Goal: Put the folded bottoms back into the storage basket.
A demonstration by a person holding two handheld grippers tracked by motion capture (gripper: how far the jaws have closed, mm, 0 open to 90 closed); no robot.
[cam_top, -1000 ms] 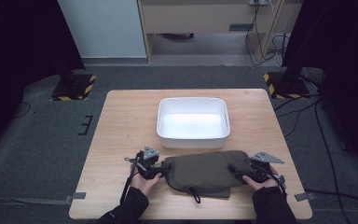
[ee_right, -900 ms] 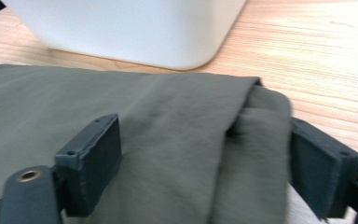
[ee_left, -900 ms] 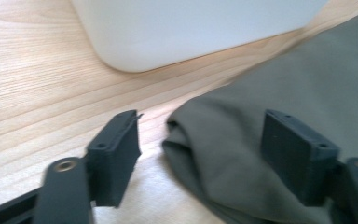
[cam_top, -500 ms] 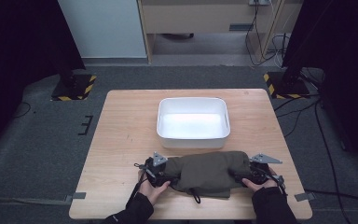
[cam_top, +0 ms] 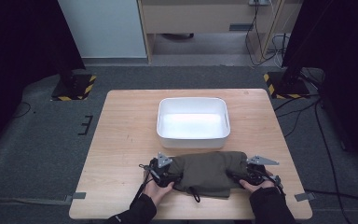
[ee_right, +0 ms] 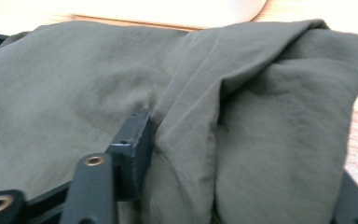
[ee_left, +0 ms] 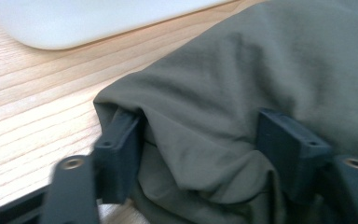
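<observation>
The folded garment (cam_top: pixel 207 170) lies on the table (cam_top: pixel 121 140) before the tub (cam_top: pixel 192 119).

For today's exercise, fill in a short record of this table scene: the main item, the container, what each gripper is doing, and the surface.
main item: folded olive-green cloth, lying near the table's front edge
container: white tub, empty, just behind the cloth
left gripper: jaws just closing, pressing a bunched end of the cloth
right gripper: jaws just closing on the opposite end, a fold between them
surface: wooden table
</observation>
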